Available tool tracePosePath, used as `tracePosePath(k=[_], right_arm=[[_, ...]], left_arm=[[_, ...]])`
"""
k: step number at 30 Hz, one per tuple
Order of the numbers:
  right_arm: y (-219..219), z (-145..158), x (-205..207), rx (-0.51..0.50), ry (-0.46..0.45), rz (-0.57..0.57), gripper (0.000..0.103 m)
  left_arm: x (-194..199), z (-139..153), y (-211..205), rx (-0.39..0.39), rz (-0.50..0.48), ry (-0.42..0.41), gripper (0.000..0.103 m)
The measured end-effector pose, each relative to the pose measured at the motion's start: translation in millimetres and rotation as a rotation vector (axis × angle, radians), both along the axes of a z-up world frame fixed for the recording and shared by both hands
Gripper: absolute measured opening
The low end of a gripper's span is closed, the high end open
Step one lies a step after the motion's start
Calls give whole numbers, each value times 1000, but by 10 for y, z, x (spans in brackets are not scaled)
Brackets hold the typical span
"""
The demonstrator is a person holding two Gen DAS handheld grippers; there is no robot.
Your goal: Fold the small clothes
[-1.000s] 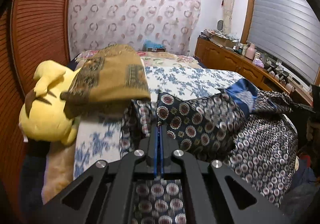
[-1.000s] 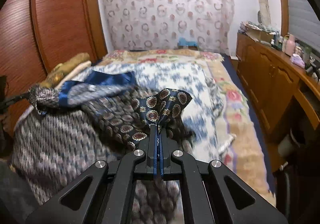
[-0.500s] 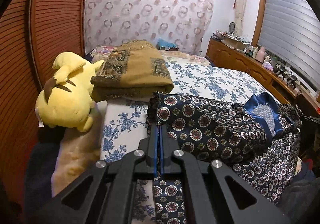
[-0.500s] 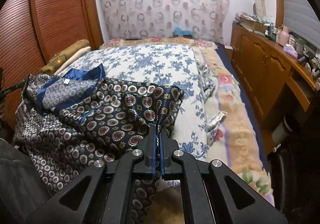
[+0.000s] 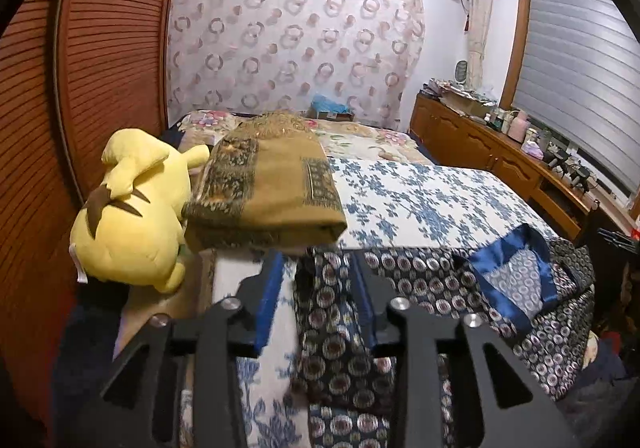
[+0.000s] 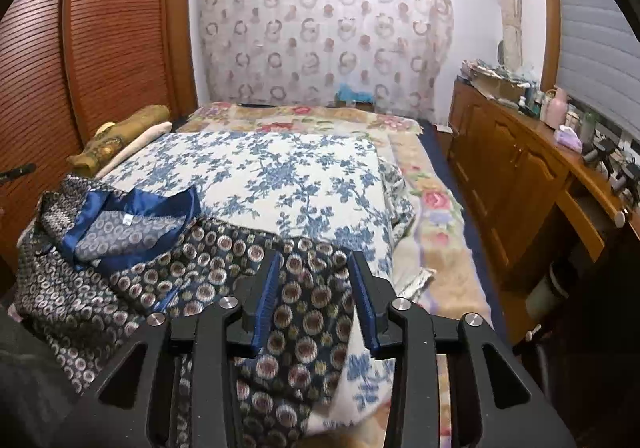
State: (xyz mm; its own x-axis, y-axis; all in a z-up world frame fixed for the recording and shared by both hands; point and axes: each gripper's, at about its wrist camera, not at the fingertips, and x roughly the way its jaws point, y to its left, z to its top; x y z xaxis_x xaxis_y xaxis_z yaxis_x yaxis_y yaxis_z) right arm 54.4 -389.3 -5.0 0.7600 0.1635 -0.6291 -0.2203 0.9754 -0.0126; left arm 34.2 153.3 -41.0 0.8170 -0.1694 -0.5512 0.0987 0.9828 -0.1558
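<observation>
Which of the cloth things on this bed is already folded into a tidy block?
The golden-brown patterned cloth beside the yellow plush toy. It sits as a neat squared stack, while the dark circle-print garment lies loosely spread and rumpled at the near edge.

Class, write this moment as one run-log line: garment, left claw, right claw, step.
garment: patterned garment lying on bed | left claw: opening, cloth between, pads clear | right claw: opening, cloth between | step: releasing fold

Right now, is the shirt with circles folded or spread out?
Folded over once: the patterned shirt lies doubled on the bed, its blue collar showing.
</observation>
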Motion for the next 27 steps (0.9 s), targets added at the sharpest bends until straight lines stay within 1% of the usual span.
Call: tracePosePath(k=[4,6,9,10,13,15,19,22,24,27], right_arm=[[26,-123,225,-10,33,-2,48],[10,-190,330,-3,59,-5,49],[1,-316,493,-18,100,-9,51],[0,-348,525,-16,112,-7,51],[3,-459,618,-11,157,1,56],[17,-533,667,-13,193,7,63],[52,-653,702,-40,237,6,63],[63,-707,744,-19,273,22,64],[83,-719,760,-30,279,34,66],[103,-713,803,-36,293,31,66]], left_arm=[[244,-80,-91,38,-25,47,41],[380,-167,-147,52,-40,88,42],[552,-305,-198,77,-42,150,42],[587,-340,-214,83,-46,162,42],[694,-484,-259,105,-52,213,42],[731,-555,-285,108,-54,240,42],[808,-693,-319,115,-64,292,42],[853,-744,-335,117,-65,318,42],[868,-751,-347,121,-68,322,42],[890,-738,-342,114,-69,327,42]])
